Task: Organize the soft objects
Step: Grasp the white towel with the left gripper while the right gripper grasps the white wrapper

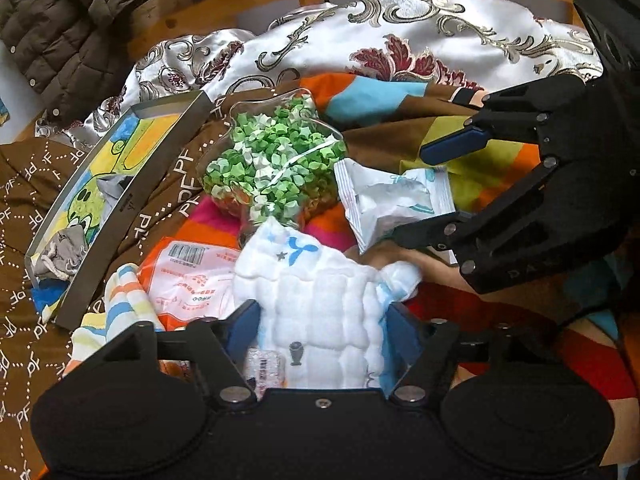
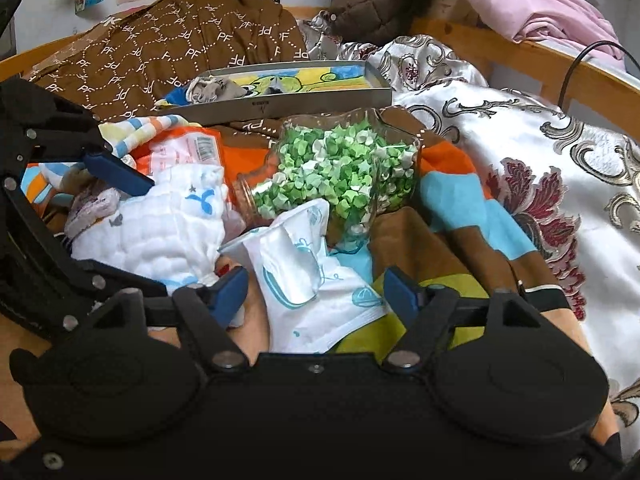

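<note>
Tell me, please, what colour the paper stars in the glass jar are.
Green and white stars, clearest in the right wrist view.

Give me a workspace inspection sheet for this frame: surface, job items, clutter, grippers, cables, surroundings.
Surface: bed with rumpled multicolour blanket over a silver floral bedspread.
Job's things: white quilted cloth between the left gripper's fingers; white tissue pack between the right gripper's fingers.
Clutter: glass jar of green paper stars on its side; grey tray holding small fabric items; orange packet; striped cloth.
Grippers: left gripper jaws around the cloth, contact unclear; right gripper open around the pack.
Cables: black cable over the wooden bed frame.
Surroundings: brown PF-print garment, brown quilted jacket, pink fabric.
</note>
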